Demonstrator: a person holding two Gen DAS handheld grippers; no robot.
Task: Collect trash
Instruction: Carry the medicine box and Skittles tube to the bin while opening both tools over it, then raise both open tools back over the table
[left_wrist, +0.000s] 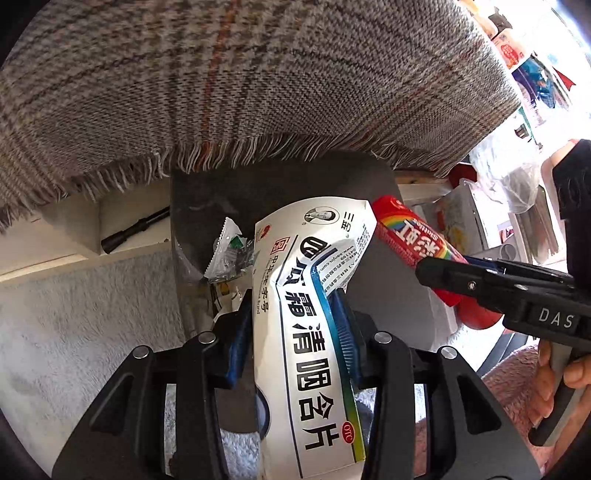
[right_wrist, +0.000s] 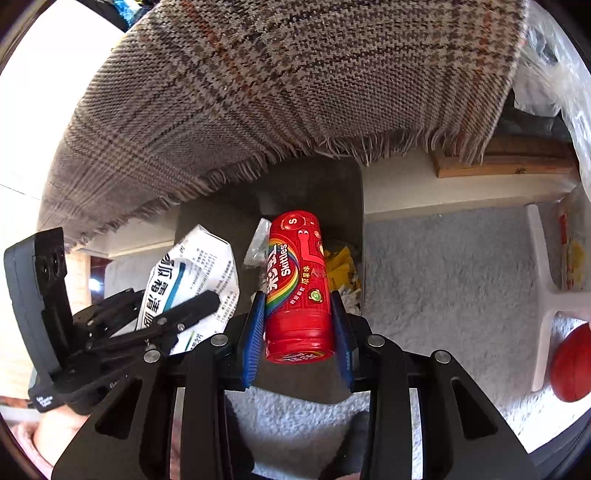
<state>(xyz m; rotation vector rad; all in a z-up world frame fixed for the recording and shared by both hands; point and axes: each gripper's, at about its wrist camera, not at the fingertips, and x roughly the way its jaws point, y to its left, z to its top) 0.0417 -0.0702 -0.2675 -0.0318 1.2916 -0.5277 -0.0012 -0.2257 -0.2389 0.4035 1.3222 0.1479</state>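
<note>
My left gripper (left_wrist: 295, 306) is shut on a crumpled white medicine box (left_wrist: 314, 332) with black Chinese print, held over a grey trash bin (left_wrist: 207, 199). My right gripper (right_wrist: 298, 314) is shut on a red Skittles tube (right_wrist: 295, 280), held over the same bin (right_wrist: 343, 192). In the left wrist view the tube (left_wrist: 413, 240) and right gripper (left_wrist: 480, 280) come in from the right. In the right wrist view the box (right_wrist: 199, 266) and left gripper (right_wrist: 155, 325) sit at the left. Wrappers (left_wrist: 229, 254) and yellow scraps (right_wrist: 341, 269) lie inside the bin.
A plaid fringed cloth (left_wrist: 258, 81) hangs over a table edge just above the bin. Pale shaggy carpet (right_wrist: 443, 266) surrounds the bin. A white chair leg (right_wrist: 546, 288) and a red ball (right_wrist: 570, 369) are at the right. A black rod (left_wrist: 133, 230) lies on a ledge.
</note>
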